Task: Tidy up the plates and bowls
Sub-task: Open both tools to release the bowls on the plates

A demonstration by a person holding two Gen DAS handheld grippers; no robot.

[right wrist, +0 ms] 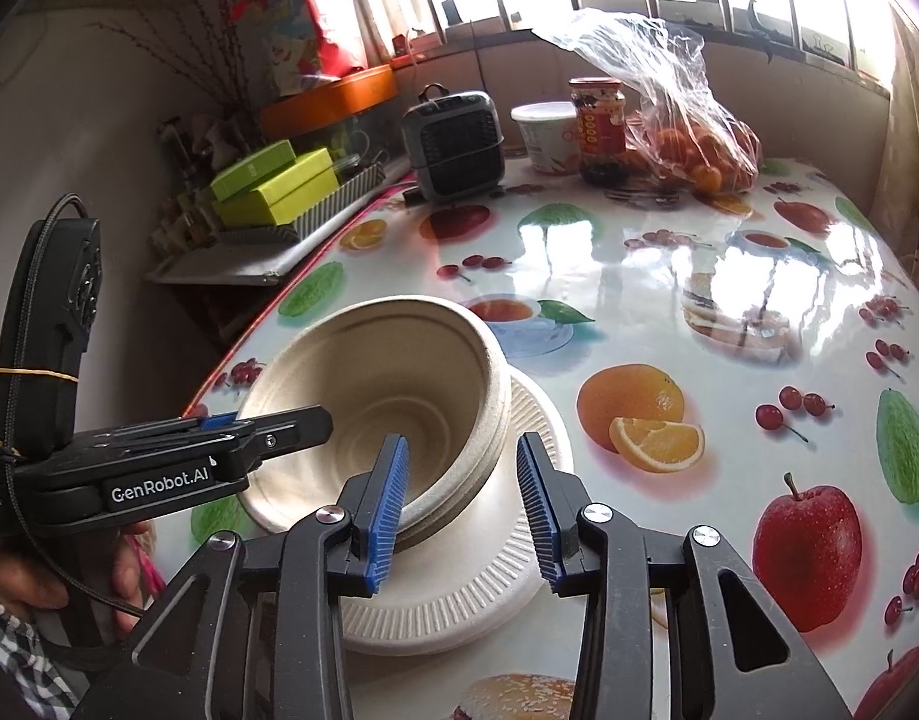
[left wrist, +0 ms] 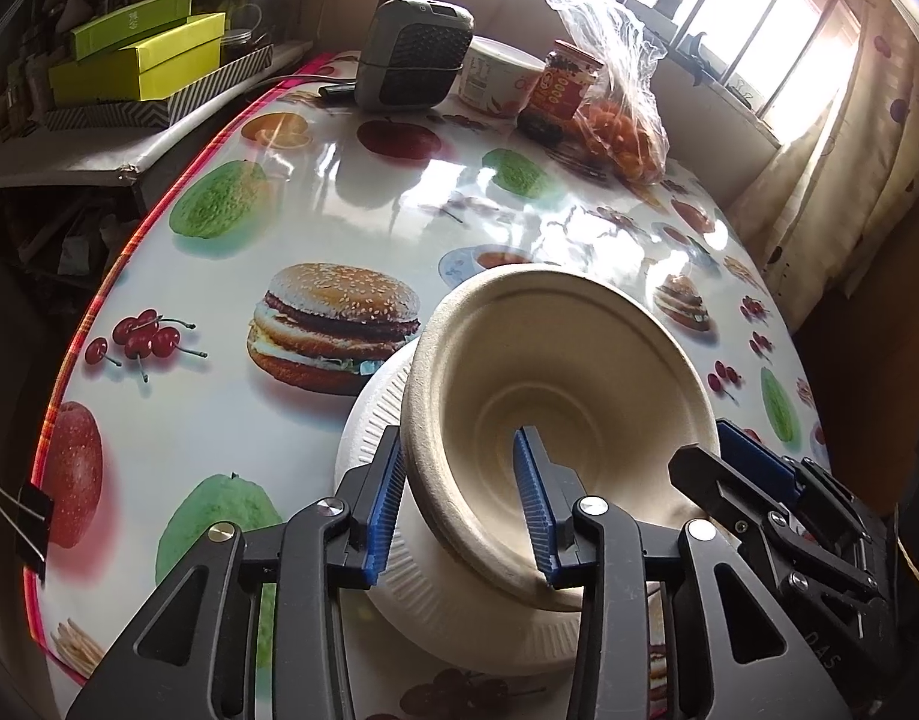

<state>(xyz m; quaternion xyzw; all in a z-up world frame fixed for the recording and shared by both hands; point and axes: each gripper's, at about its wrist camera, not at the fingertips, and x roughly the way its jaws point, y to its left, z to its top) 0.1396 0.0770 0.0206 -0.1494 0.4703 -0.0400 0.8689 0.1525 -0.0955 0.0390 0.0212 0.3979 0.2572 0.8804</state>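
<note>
Beige bowls (right wrist: 399, 396) (two), one plate (right wrist: 495, 588)

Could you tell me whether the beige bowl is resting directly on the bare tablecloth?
No, the beige bowl sits on a white ribbed plate, which lies on the tablecloth.

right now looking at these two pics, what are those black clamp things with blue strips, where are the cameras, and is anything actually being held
No robot arm here: a person carries a hand-held two-finger gripper in each hand, and each one has a wide-angle camera looking along its fingers. One picture comes from the left gripper, the other from the right gripper; each view also catches the other tool at its edge. The blue strips are the finger pads.

On the fruit-print table sits a white plate with beige bowls nested on it. At the far end are a small heater, a tub, a jar and a bag of oranges.

Each gripper has one finger inside the bowl rim and one outside, with gaps visible, so the bowl looks released rather than held.
</note>
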